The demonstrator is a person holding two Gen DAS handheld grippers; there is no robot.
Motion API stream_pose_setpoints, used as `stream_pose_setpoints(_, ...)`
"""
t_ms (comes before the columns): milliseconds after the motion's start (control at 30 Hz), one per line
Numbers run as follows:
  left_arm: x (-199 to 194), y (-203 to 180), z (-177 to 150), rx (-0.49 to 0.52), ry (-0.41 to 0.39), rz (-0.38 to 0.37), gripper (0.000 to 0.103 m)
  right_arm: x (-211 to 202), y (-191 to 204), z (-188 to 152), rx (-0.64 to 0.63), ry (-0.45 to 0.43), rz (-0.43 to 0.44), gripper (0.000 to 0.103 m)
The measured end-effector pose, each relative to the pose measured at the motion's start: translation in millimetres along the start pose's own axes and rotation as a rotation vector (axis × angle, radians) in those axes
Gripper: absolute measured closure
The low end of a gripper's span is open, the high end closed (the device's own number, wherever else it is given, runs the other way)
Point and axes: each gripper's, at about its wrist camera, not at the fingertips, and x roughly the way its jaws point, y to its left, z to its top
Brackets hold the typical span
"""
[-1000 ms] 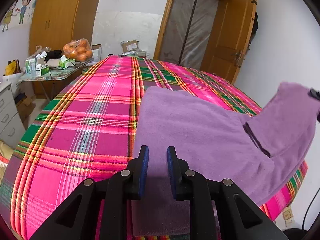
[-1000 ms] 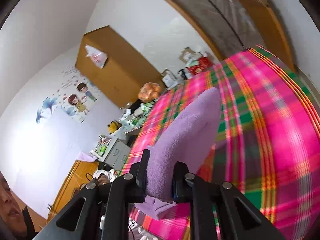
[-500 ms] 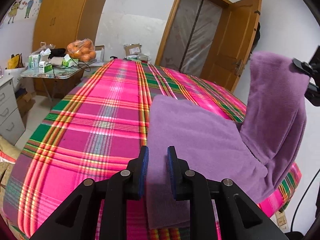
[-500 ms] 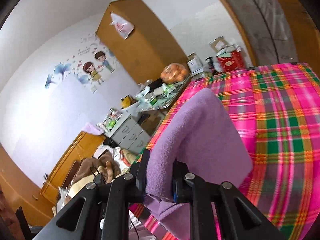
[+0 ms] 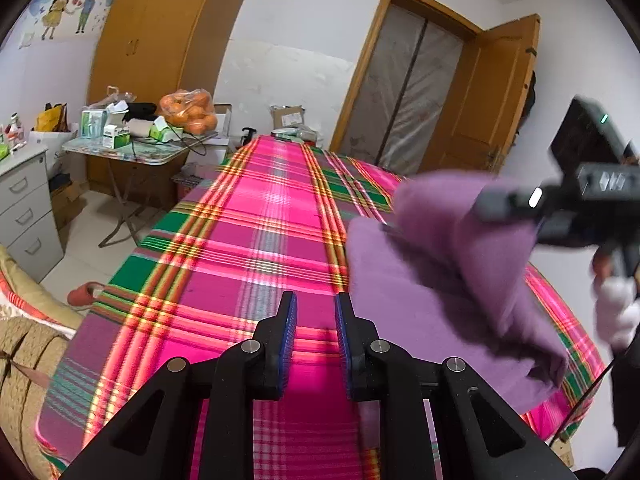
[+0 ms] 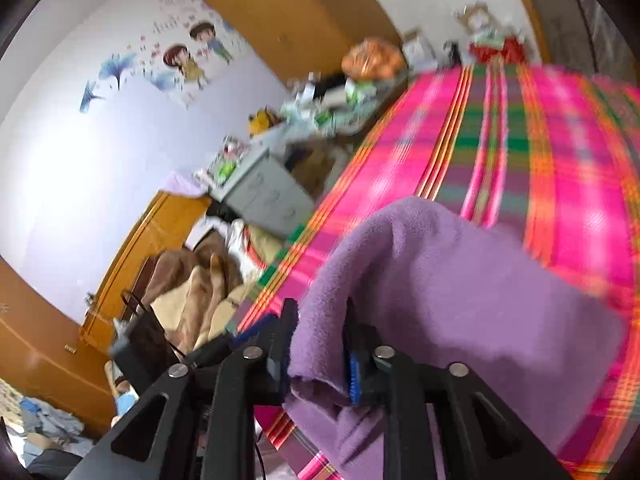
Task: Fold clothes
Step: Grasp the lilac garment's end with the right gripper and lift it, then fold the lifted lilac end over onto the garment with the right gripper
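Observation:
A purple fleece garment [image 5: 420, 300] lies on the pink plaid bedspread [image 5: 260, 240], its right part lifted and folded over toward the middle. The right gripper's black body [image 5: 580, 200] carries that flap from the right, held by a white-gloved hand [image 5: 616, 312]. In the right wrist view the garment [image 6: 460, 300] still hangs between the fingers of my right gripper [image 6: 320, 312], whose jaws are opening; a blue pad [image 6: 353, 376] shows bare beside the cloth. My left gripper [image 5: 316, 300] hovers over bare bedspread just left of the garment's edge, its fingers slightly apart with nothing between them.
A cluttered side table [image 5: 132, 152] with a bag of oranges [image 5: 188, 110] stands left of the bed, beside a grey drawer cabinet [image 5: 24, 208]. A wooden wardrobe [image 5: 152, 32] and an open door [image 5: 492, 100] are beyond. Bedding is piled by the bed [image 6: 192, 288].
The right gripper swung the lifted flap leftward and down over the flat part, and its jaws widened. The left gripper slid left, off the garment onto bare bedspread.

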Motion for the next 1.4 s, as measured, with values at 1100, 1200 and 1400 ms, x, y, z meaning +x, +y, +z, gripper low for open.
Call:
stream_pose_setpoints(1100,38.1,1.4,-4.9,-0.280,0.172,-0.279,0.089,-69.3,-75.9,-47.9,0.119,-0.195,0.027,0.058)
stream_pose_setpoints(1200,40.0,4.7,-15.4,-0.285,0.189,-0.289,0.090,-73.3,-79.3,-48.9,0.096,-0.226,-0.035,0.058)
stream_pose_setpoints(1400,31.6,2.8,-22.1,-0.249,0.186,-0.297,0.089,-75.9,-90.4,-49.1,0.067,-0.275,-0.165,0.058)
